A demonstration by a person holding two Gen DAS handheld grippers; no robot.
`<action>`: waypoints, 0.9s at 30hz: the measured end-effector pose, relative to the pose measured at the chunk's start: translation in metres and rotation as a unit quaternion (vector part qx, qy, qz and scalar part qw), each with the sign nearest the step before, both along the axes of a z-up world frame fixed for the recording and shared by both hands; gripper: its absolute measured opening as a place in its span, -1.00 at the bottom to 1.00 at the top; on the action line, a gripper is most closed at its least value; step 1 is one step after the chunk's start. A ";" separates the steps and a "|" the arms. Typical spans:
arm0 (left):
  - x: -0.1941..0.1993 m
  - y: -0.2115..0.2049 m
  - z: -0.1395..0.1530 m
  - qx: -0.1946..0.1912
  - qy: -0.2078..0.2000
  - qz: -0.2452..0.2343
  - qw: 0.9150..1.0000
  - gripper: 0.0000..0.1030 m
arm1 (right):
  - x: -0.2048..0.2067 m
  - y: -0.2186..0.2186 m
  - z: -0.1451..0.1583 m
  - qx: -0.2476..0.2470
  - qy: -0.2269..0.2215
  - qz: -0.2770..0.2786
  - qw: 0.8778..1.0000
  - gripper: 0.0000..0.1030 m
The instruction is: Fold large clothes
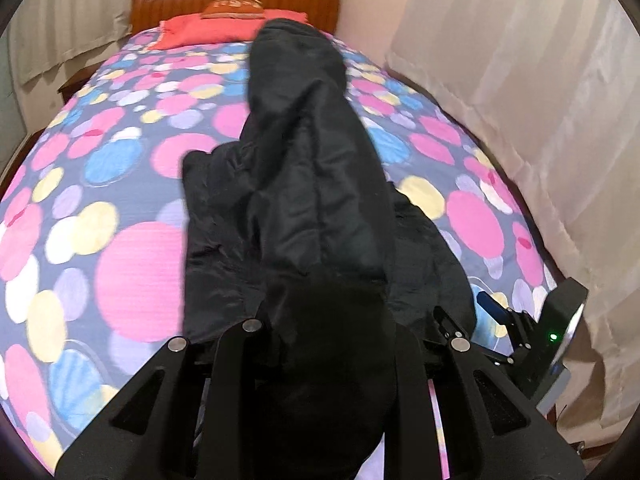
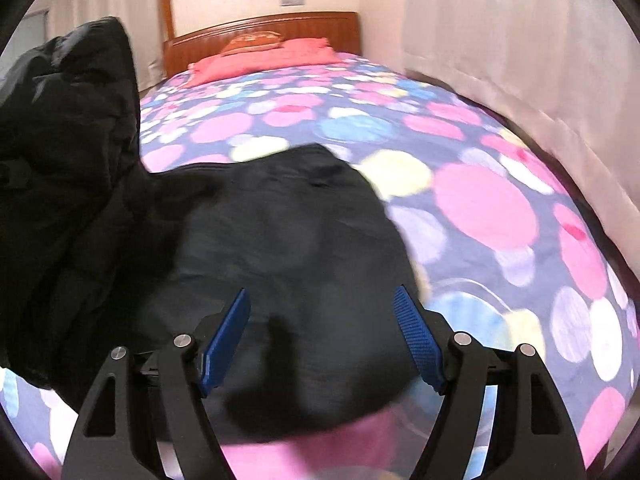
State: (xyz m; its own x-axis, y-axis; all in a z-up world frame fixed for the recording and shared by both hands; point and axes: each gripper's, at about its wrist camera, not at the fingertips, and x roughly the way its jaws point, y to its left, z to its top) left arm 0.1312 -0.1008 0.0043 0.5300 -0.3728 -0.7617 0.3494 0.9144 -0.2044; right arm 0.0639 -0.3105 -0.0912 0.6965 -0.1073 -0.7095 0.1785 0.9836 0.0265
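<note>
A: Starting on the left, what worries you?

B: The left gripper [image 1: 324,360] has a thick bunch of the black jacket [image 1: 304,184] clamped between its fingers and lifted off the bed [image 1: 132,264]. The cloth looks slick and padded, so I judge it could creep out of the grip if the hand swings fast, and the raised part would drop back in a heap and spoil the fold.

A: And the fingers there?

B: Clenched on the fabric; the pads themselves are buried under it. The rest of the jacket lies spread on the patterned bedspread, near the foot of the bed.

A: Moving right?

B: The right gripper [image 2: 322,336] hangs just above the flat part of the jacket, its blue fingers [image 2: 226,338] spread wide and holding nothing. Whether the tips touch the cloth I cannot tell; the view is blurred.

A: The risk on that side?

B: If it closes here it may pinch only the top layer, or catch the bedspread [image 2: 480,208] beside the hem. The lifted mass at its left could also fall across it.
</note>
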 end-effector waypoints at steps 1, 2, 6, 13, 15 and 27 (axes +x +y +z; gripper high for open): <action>0.001 -0.017 -0.008 0.002 0.004 -0.007 1.000 -0.63 | -0.003 -0.008 -0.002 0.004 0.001 -0.007 1.000 0.42; 0.002 -0.029 -0.015 0.003 0.008 -0.012 1.000 -0.63 | -0.005 -0.017 -0.005 0.009 0.003 -0.014 1.000 0.42; 0.003 -0.067 -0.051 0.011 0.023 -0.027 0.999 -0.63 | -0.015 -0.048 -0.012 0.020 0.009 -0.043 0.999 0.42; 0.009 -0.103 -0.098 0.011 0.024 -0.029 0.999 -0.63 | -0.018 -0.074 -0.022 0.040 0.018 -0.070 0.997 0.42; 0.009 -0.106 -0.102 0.006 0.024 -0.028 0.999 -0.63 | -0.018 -0.074 -0.022 0.038 0.014 -0.071 0.997 0.42; -0.018 -0.093 -0.066 -0.019 -0.010 -0.032 0.999 0.18 | -0.019 -0.077 -0.013 0.012 0.013 -0.081 0.997 0.42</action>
